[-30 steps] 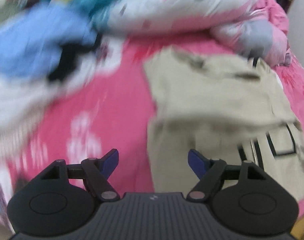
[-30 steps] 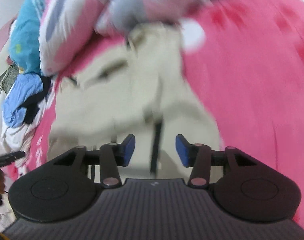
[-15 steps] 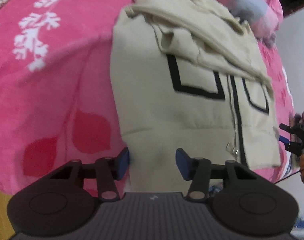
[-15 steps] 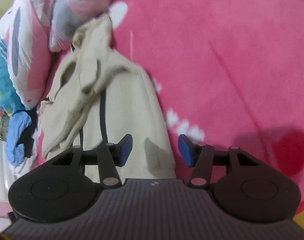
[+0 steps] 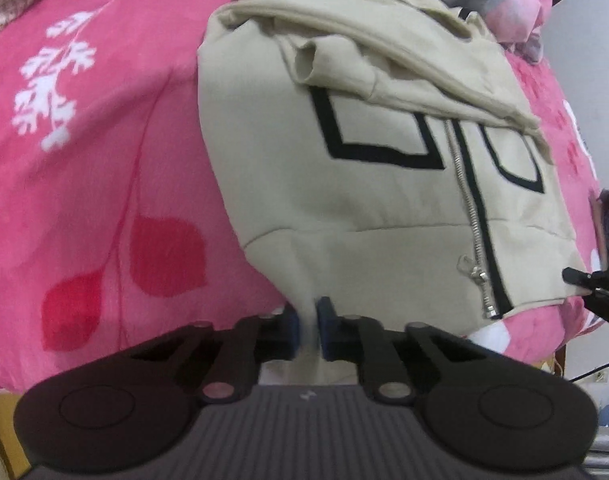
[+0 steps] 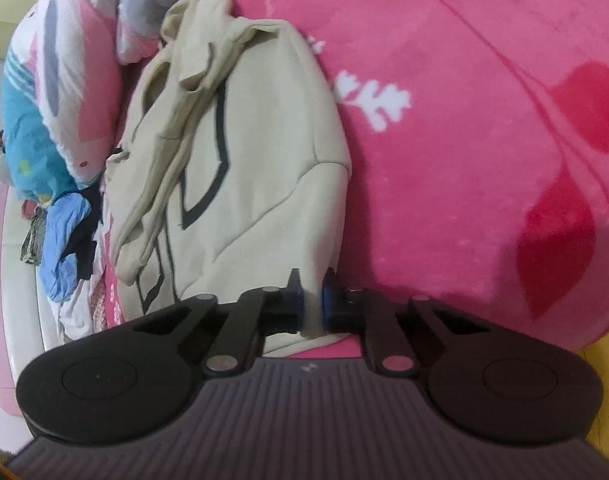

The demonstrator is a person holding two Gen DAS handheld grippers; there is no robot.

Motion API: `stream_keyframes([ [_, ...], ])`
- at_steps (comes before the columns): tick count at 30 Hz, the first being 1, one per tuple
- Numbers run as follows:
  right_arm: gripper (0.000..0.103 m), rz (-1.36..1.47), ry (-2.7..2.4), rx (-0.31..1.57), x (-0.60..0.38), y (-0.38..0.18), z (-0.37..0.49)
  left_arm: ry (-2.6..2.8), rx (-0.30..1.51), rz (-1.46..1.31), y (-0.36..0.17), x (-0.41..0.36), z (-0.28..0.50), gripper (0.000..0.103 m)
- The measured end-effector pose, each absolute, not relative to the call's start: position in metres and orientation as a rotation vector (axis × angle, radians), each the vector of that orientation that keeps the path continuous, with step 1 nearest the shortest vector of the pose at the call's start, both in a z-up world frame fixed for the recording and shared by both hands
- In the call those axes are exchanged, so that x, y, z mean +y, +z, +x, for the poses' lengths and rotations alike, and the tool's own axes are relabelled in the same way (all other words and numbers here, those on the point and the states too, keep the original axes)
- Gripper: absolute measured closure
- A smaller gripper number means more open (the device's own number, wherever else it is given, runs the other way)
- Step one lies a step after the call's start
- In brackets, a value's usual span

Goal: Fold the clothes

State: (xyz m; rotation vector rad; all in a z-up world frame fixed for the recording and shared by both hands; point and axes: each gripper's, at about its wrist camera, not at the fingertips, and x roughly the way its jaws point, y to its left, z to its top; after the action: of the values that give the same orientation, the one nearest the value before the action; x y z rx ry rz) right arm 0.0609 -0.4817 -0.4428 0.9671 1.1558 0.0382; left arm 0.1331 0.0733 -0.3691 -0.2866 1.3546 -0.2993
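A beige zip-up hoodie (image 5: 384,184) with black outlined pockets lies on a pink floral blanket (image 5: 84,160), its sleeves folded across the chest. My left gripper (image 5: 307,332) is shut on the hoodie's bottom hem at its left corner. The hoodie also shows in the right wrist view (image 6: 256,168). My right gripper (image 6: 313,304) is shut on the hem at the hoodie's other bottom corner. The right gripper's tip also shows at the right edge of the left wrist view (image 5: 592,284).
A pink and white pillow (image 6: 68,76) and a teal plush toy (image 6: 28,148) lie beyond the hoodie's hood. A pile of blue, black and white clothes (image 6: 68,232) sits to the left of it. The blanket's (image 6: 484,160) near edge is just under both grippers.
Both grippers have closed on the hoodie's bottom hem; half a second ago both were open over it. A second ago both views were swinging down toward the hem.
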Motion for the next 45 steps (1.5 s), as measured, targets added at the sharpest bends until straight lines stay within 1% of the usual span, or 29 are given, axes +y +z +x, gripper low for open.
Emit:
stream_keyframes([
  [7, 0.098, 1.015, 0.091, 1.065, -0.485, -0.403, 0.067, -0.313, 1.294, -0.454, -0.330, 0.087, 0.144, 0.097],
  [13, 0.098, 1.045, 0.168, 0.959, -0.489, -0.371, 0.102, -0.307, 1.187, -0.532, -0.295, 0.087, 0.171, 0.097],
  [20, 0.098, 1.010, 0.289, 0.887, -0.496, -0.338, 0.174, -0.247, 1.043, -0.625, -0.265, 0.087, 0.218, 0.097],
  [25, 0.098, 1.037, 0.356, 0.841, -0.503, -0.329, 0.243, -0.190, 0.957, -0.679, -0.251, 0.089, 0.264, 0.098],
  [29, 0.098, 1.089, 0.390, 0.795, -0.509, -0.334, 0.307, -0.160, 0.901, -0.723, -0.251, 0.089, 0.317, 0.098],
  [32, 0.098, 1.163, 0.360, 0.773, -0.517, -0.353, 0.359, -0.145, 0.832, -0.756, -0.277, 0.100, 0.363, 0.097],
  [33, 0.097, 1.194, 0.341, 0.775, -0.520, -0.366, 0.376, -0.137, 0.829, -0.785, -0.297, 0.107, 0.382, 0.095],
  [34, 0.093, 1.227, 0.319, 0.784, -0.522, -0.381, 0.394, -0.105, 0.849, -0.815, -0.320, 0.113, 0.399, 0.086],
  [35, 0.091, 1.265, 0.291, 0.814, -0.525, -0.402, 0.412, -0.058, 0.878, -0.843, -0.343, 0.117, 0.413, 0.083],
  [36, 0.076, 1.302, 0.258, 0.858, -0.529, -0.424, 0.425, -0.019, 0.904, -0.864, -0.360, 0.121, 0.423, 0.072],
  [37, 0.070, 1.338, 0.198, 0.910, -0.533, -0.446, 0.434, 0.014, 0.929, -0.880, -0.373, 0.123, 0.429, 0.067],
  [38, 0.069, 1.377, 0.125, 0.932, -0.537, -0.460, 0.435, 0.028, 0.934, -0.898, -0.383, 0.126, 0.433, 0.067],
  [39, 0.069, 1.427, 0.073, 0.912, -0.542, -0.469, 0.430, 0.027, 0.919, -0.909, -0.384, 0.128, 0.433, 0.067],
  [41, 0.068, 1.453, 0.044, 0.807, -0.550, -0.462, 0.413, 0.019, 0.871, -0.911, -0.377, 0.133, 0.428, 0.061],
  [42, 0.067, 1.428, 0.040, 0.754, -0.552, -0.450, 0.403, 0.010, 0.852, -0.885, -0.368, 0.133, 0.423, 0.055],
  [43, 0.067, 1.391, 0.043, 0.714, -0.553, -0.437, 0.394, 0.000, 0.840, -0.847, -0.359, 0.133, 0.419, 0.052],
  [45, 0.063, 1.259, 0.053, 0.717, -0.544, -0.410, 0.383, -0.028, 0.824, -0.757, -0.342, 0.129, 0.410, 0.052],
])
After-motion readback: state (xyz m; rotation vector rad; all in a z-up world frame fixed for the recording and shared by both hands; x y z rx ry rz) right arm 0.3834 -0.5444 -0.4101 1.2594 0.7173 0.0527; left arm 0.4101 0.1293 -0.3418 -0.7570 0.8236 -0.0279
